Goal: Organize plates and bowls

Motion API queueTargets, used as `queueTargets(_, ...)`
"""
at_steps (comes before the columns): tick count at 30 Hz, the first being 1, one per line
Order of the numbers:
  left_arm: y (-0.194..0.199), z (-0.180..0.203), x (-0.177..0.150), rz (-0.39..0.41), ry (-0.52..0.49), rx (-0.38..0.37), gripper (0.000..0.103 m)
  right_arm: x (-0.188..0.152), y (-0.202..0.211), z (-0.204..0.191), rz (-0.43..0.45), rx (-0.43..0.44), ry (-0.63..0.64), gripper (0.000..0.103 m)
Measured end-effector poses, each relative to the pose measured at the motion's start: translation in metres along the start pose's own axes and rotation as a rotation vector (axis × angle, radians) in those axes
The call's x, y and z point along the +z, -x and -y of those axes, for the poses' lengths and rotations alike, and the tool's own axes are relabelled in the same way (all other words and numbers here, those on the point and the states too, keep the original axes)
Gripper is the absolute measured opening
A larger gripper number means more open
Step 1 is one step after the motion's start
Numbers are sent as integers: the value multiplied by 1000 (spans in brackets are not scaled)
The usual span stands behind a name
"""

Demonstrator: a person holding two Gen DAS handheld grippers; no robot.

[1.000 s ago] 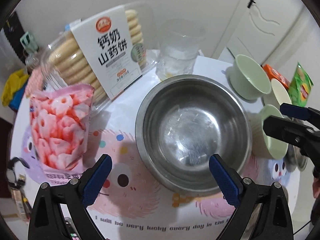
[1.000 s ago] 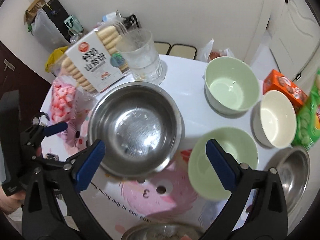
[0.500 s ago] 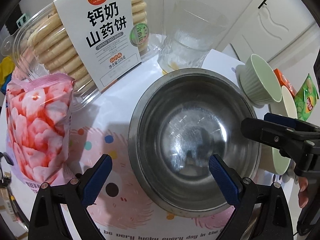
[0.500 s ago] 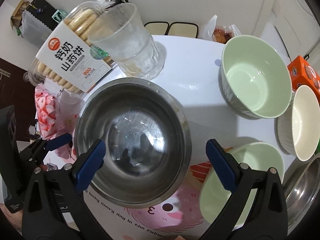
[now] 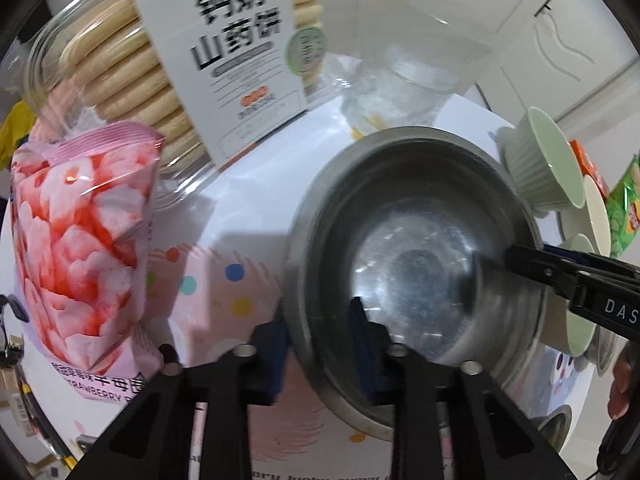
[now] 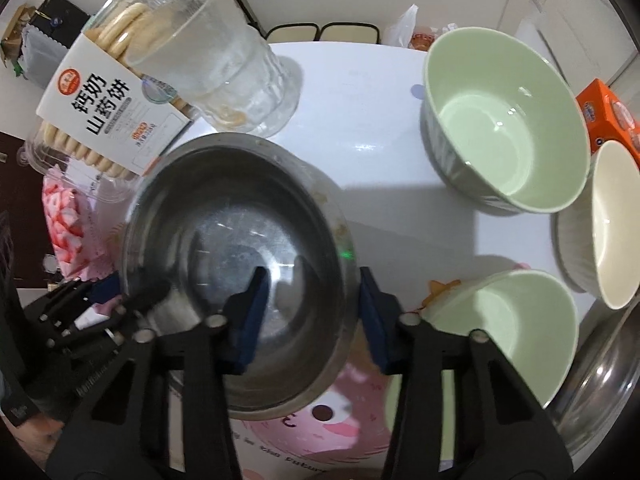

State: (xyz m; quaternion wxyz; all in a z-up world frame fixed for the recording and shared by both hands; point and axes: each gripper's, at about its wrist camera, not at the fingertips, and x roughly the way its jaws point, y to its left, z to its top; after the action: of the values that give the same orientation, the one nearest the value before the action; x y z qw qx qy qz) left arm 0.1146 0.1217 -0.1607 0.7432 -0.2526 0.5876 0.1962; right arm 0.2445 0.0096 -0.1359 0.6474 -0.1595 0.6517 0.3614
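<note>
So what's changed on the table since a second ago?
Both tongs closed in on the steel bowl: the left tongs now straddle its near-left rim, the right tongs its right rim, one finger inside and one outside. A second ago both were wide open, further back. The green bowls, glass and biscuit box stayed put.
</note>
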Motion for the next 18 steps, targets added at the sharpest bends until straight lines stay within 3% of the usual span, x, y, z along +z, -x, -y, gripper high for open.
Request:
queueTargets(4, 0, -5, 0, -3, 7, -4, 16, 0, 2, 8, 1, -38, -6, 20)
queueTargets(6, 1, -6, 0, -3, 10, -2, 15, -1, 3, 11, -1, -44, -14, 16)
queueTargets(18, 42, -15, -6, 33, -25, 0, 15, -17, 30, 9, 32, -28, -2, 13)
